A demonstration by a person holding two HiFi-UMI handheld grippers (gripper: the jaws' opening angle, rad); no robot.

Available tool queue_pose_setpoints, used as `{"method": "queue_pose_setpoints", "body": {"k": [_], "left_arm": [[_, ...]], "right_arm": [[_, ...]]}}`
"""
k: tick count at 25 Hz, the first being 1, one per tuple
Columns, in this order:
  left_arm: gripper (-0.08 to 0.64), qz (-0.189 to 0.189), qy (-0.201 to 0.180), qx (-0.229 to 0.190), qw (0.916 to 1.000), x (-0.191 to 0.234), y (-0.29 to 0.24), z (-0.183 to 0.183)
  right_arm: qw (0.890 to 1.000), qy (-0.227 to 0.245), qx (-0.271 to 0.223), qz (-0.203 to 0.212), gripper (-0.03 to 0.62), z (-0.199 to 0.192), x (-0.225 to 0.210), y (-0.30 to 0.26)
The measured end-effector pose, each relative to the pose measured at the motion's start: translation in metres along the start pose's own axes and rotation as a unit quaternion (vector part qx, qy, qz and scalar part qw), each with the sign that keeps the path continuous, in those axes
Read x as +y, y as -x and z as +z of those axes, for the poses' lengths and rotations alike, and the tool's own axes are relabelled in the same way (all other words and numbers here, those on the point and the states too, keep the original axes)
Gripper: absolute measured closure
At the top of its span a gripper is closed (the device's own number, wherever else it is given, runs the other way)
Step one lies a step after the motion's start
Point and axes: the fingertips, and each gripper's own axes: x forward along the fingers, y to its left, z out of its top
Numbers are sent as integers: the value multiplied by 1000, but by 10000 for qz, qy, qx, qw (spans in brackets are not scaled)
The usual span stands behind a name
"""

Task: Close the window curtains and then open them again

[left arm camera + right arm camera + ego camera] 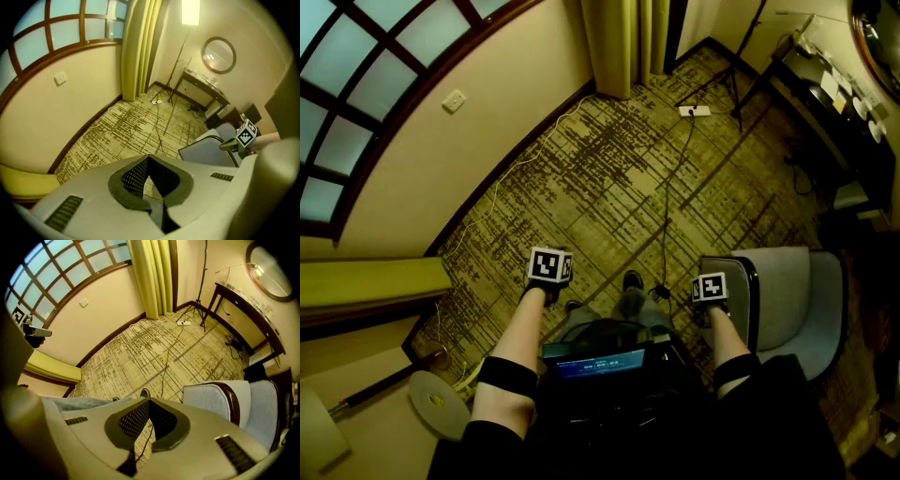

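Observation:
The arched window [356, 84] with its wooden grid stands uncovered at the upper left. One yellow curtain [623, 42] hangs gathered at the window's far end, and it also shows as curtain [140, 47] and curtain [152, 277]. A second gathered curtain [366, 281] is at the near end on the left. Both grippers are held low over the carpet, pointing down, far from either curtain. My left gripper [149, 161] is shut with nothing in it, its marker cube [549, 265] on top. My right gripper [150, 404] is shut and empty too, under its cube [710, 287].
A grey armchair [802, 300] stands close on the right. A black cable [675, 187] runs across the patterned carpet to a power strip [694, 111]. A dark console table [825, 94] and a stand [731, 75] are at the far right; a lamp base [436, 403] is near left.

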Motion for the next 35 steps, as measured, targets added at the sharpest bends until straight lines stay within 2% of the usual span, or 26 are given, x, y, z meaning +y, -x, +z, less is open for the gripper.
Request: {"method": "queue_pose_setpoints", "body": {"k": [5,9,12,16,19,22,26,29,32,35], "left_arm": [[560,254,202,-503,9982,35,32,-9],[560,487,411,-1031,9926,61,57,-19],[560,732,533,-1476,9849,79,82,-27],[560,1167,931,-2008,9682,104,124,-45],[560,1606,1232,-2406,9493,126,156,-60],[560,2029,1444,-2756,9285,145,190,-77],[560,2387,1770,-3257,8975,164,240,-91],[560,2527,1838,-3589,8795,178,281,-99],[560,2743,1815,-3821,8636,188,320,-106],[560,2865,1864,-4004,8502,197,353,-114]], "right_arm": [[9976,543,-408,142,578,54,50,10],[9883,1203,-898,282,578,116,96,25],[9759,1685,-1325,413,578,156,137,43],[9512,2350,-1867,722,578,199,203,68],[9261,2798,-2305,1044,578,228,262,97],[8932,3229,-2792,1414,578,247,319,127],[8359,3814,-3472,1876,577,262,393,179],[7964,4104,-3770,2350,578,256,447,218],[7693,4209,-3933,2762,577,250,490,256],[7516,4279,-4035,2987,577,251,517,286]]}}
